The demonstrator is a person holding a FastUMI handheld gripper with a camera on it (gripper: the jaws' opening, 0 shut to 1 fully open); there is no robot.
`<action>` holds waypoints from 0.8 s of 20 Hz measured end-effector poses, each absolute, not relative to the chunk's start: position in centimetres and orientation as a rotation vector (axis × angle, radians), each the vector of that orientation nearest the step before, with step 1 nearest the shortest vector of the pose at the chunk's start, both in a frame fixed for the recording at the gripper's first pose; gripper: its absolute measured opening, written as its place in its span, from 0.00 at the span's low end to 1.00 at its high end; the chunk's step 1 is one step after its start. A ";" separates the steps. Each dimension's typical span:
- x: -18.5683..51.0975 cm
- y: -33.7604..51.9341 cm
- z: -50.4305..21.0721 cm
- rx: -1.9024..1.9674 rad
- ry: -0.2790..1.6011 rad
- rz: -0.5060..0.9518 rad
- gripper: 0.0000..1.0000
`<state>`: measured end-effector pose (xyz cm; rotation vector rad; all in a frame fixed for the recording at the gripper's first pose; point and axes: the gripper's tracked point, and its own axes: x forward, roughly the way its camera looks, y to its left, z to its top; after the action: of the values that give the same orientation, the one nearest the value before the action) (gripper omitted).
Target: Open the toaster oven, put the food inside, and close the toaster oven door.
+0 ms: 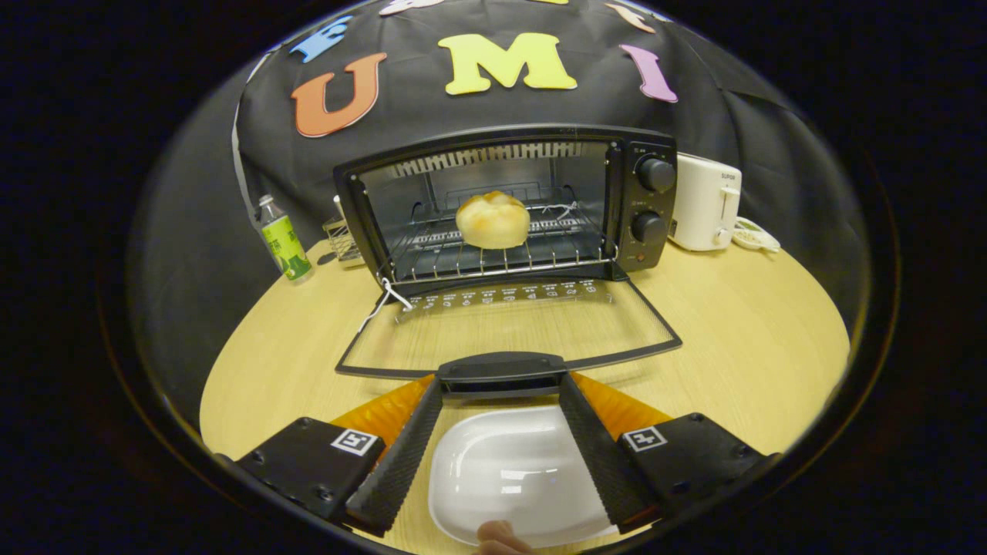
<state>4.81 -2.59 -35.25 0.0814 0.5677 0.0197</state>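
A black toaster oven (648, 202) stands at the back of the round wooden table (740, 331). Its glass door (505, 330) lies folded down flat toward me. A pale round bun (493, 220) rests on the wire rack inside. My gripper (501, 382) is open, its two fingers spread wide with their tips at either end of the door handle (501, 370); I cannot tell whether they touch it. Between and under the fingers lies an empty white dish (509, 470) on an orange mat (624, 408).
A green-labelled bottle (284, 239) stands left of the oven beside a small wire holder (341, 239). A white toaster (705, 202) and a small dish (756, 235) stand to the oven's right. A fingertip (501, 537) shows at the white dish's near rim.
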 end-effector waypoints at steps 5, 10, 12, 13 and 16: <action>5.0 -2.6 -33.7 0.116 0.501 0.015 1.00; 5.1 -2.5 -33.3 0.130 0.473 0.006 1.00; 5.2 -2.4 -32.5 0.141 0.435 0.007 1.00; 5.3 -2.4 -31.9 0.140 0.407 0.008 1.00; 5.7 -2.5 -30.2 0.094 0.333 -0.001 1.00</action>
<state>5.68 -2.50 -30.21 0.0937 0.3332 -0.0012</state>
